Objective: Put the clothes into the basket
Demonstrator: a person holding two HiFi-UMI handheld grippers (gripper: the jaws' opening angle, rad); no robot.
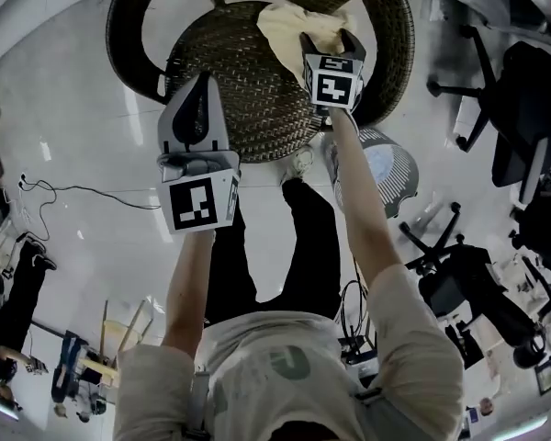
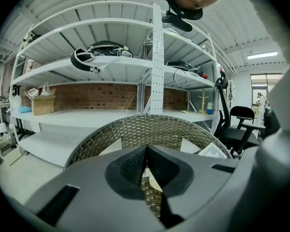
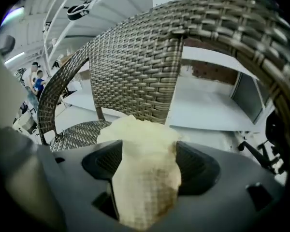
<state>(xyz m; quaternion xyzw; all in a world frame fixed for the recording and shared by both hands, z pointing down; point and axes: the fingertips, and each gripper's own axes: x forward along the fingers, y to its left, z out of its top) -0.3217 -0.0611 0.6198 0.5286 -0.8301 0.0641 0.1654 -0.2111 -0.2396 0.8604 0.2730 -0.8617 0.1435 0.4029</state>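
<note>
Crumpled cream cloth (image 3: 144, 178) over wicker basket (image 3: 135, 66)

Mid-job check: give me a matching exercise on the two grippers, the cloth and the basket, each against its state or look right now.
Things:
1. left gripper
2. right gripper
3. cloth
4. basket

States:
A. dark woven wicker
B. jaws wide apart
C. pale yellow, between open jaws over the basket
D. jaws together, nothing between them

Pairs: 1-D, 2-B, 3-C, 4-A
</note>
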